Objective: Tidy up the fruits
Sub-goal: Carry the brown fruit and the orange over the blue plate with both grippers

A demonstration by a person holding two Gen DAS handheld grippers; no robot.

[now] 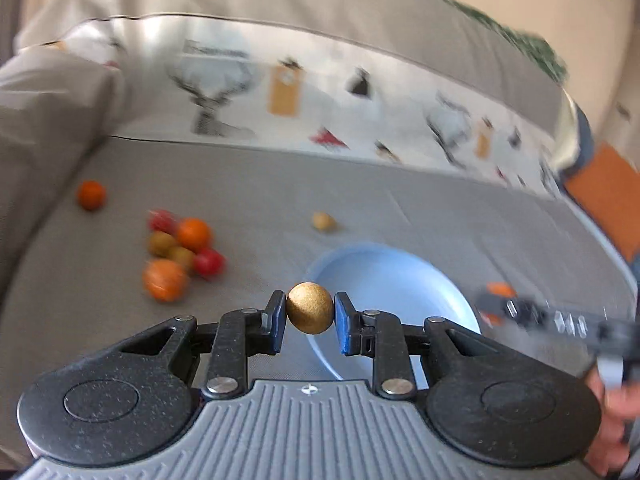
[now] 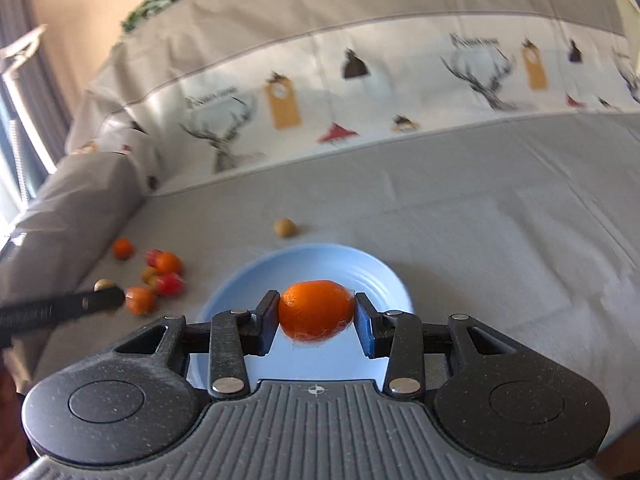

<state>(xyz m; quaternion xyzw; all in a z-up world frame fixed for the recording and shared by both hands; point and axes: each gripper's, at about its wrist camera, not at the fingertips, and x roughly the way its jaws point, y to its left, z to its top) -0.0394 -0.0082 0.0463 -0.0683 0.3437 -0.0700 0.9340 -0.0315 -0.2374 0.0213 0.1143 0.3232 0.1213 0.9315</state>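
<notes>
Golden-brown and round, a small fruit [image 1: 310,307] sits pinched between the blue pads of the left gripper [image 1: 310,317], held in the air just at the near-left rim of a pale blue plate [image 1: 400,276]. The right gripper [image 2: 317,317] is clamped on an orange [image 2: 316,310], its pads pressing both ends of it, and the fruit hangs above the middle of the same plate [image 2: 312,256], which shows nothing lying in it. The plate rests on a grey bed sheet [image 2: 480,220]. Just past its far rim a single tan fruit [image 2: 285,227] lies alone on the sheet. Toward the left side of the bed a loose cluster of fruits [image 1: 180,252] lies close together: oranges, red ones and greenish-yellow ones, several touching each other. One more small orange fruit [image 1: 91,195] sits apart from the cluster, nearer the rumpled grey bedding [image 1: 48,120] at the left edge. Along the far edge of the bed lies a white band of fabric [image 2: 360,92] printed with antlered deer heads, tags and small dark shapes, with grey cloth above it. In the left wrist view, the right gripper shows blurred at the right edge with a hand [image 1: 616,420] behind it.
</notes>
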